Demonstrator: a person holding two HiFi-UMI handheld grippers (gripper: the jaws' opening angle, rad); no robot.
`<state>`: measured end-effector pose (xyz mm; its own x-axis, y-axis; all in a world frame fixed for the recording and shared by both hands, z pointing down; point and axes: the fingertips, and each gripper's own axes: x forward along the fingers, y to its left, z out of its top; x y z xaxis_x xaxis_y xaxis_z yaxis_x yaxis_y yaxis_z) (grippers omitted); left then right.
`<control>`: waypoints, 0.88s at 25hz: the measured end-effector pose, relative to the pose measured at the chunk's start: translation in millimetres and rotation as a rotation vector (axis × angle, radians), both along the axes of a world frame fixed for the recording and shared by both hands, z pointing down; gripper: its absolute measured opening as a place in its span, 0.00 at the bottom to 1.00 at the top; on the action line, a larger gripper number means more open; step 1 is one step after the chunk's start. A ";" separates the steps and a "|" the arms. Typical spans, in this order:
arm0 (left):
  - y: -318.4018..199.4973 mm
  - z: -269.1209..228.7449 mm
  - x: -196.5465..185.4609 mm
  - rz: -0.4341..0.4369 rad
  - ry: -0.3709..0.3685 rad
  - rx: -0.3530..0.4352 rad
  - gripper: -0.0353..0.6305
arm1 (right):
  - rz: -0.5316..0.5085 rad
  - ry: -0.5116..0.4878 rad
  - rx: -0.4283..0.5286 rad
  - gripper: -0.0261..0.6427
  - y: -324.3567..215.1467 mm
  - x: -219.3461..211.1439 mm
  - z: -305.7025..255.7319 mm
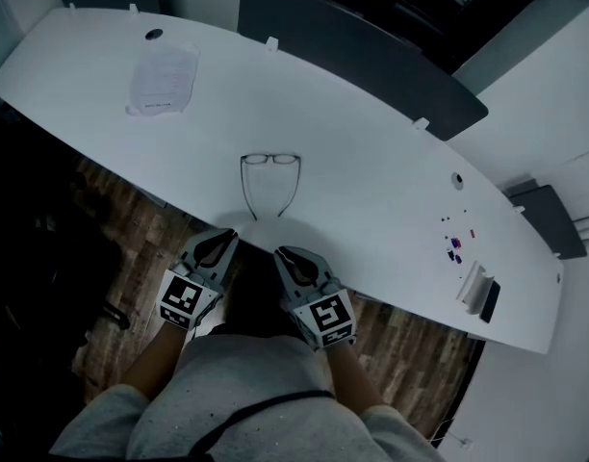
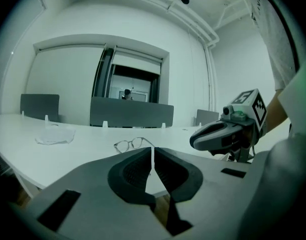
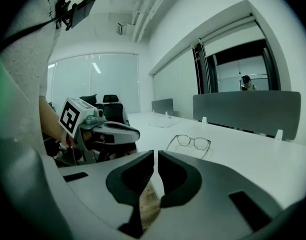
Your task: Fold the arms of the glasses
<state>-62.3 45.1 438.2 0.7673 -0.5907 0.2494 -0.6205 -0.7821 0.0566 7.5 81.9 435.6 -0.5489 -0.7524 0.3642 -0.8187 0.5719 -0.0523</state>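
A pair of thin-framed glasses lies on the white table, lenses away from me and both arms spread open toward the front edge. They also show in the left gripper view as glasses and in the right gripper view as glasses, ahead of the jaws. My left gripper hovers at the table's near edge, left of the arm tips, shut and empty. My right gripper sits beside it, just right, also shut with nothing held.
A sheet of paper lies at the far left of the table. Dark divider panels line the far edge. Small coloured bits and a white and black box sit at the right. Wooden floor lies below the near edge.
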 end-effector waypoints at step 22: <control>-123.2 70.2 -1.9 0.079 -0.671 0.273 0.26 | -0.235 0.892 0.233 0.27 -149.2 94.1 61.5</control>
<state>-64.2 -78.1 508.4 0.5438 -0.6480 0.5332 -0.3937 -0.7581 -0.5198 101.6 -67.3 497.2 -0.2875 -0.7646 0.5768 -0.3647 0.6442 0.6723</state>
